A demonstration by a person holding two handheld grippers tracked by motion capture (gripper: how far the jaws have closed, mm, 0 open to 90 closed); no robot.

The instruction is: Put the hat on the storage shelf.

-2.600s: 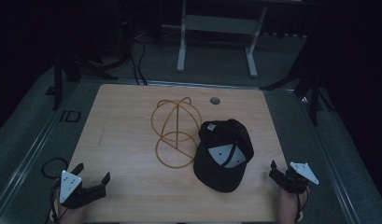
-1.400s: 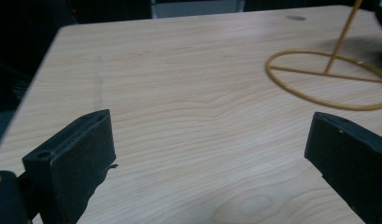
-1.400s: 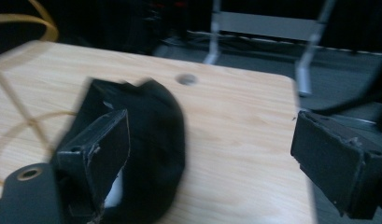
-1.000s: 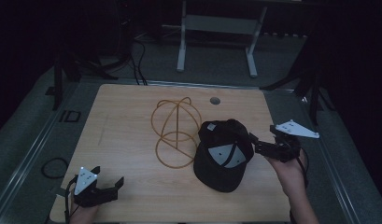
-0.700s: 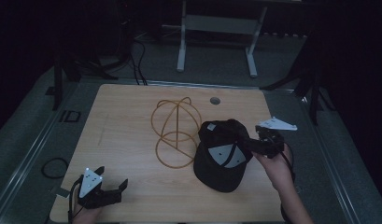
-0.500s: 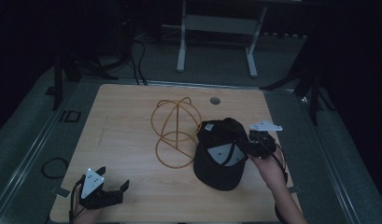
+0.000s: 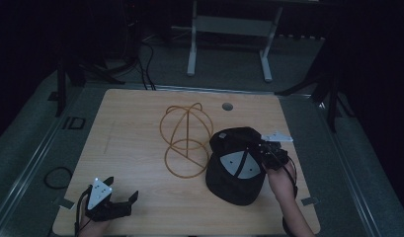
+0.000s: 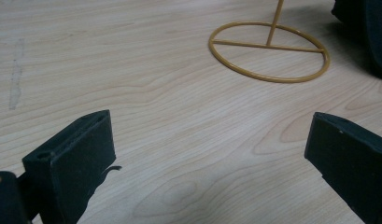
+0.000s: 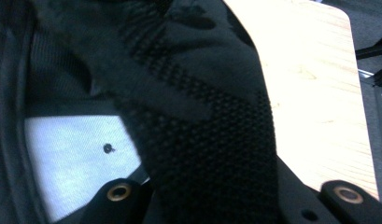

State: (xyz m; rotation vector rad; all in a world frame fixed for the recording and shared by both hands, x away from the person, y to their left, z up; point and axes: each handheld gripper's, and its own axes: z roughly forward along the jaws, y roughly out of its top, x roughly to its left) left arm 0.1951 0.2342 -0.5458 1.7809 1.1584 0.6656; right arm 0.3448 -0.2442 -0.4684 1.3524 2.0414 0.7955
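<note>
Near the right edge of the surface [image 7: 140, 113], seen from the high view, a black cap [image 7: 235, 165] lies crown-down beside a wire hat stand [image 7: 185, 139]. The right hand-held gripper [image 7: 265, 149] sits at the cap's right rim, its jaws having just closed on the fabric there. The left hand-held gripper [image 7: 121, 201] hovers spread near the front-left corner, well apart from the cap.

Along the left gripper view, both jaws stand wide over bare wood, the stand's ring base ahead.

Through the right gripper view, knitted black cloth bunches between the jaws. The cap looks light and soft, likely to sag, so the firmer rim seems the best hold.
</note>
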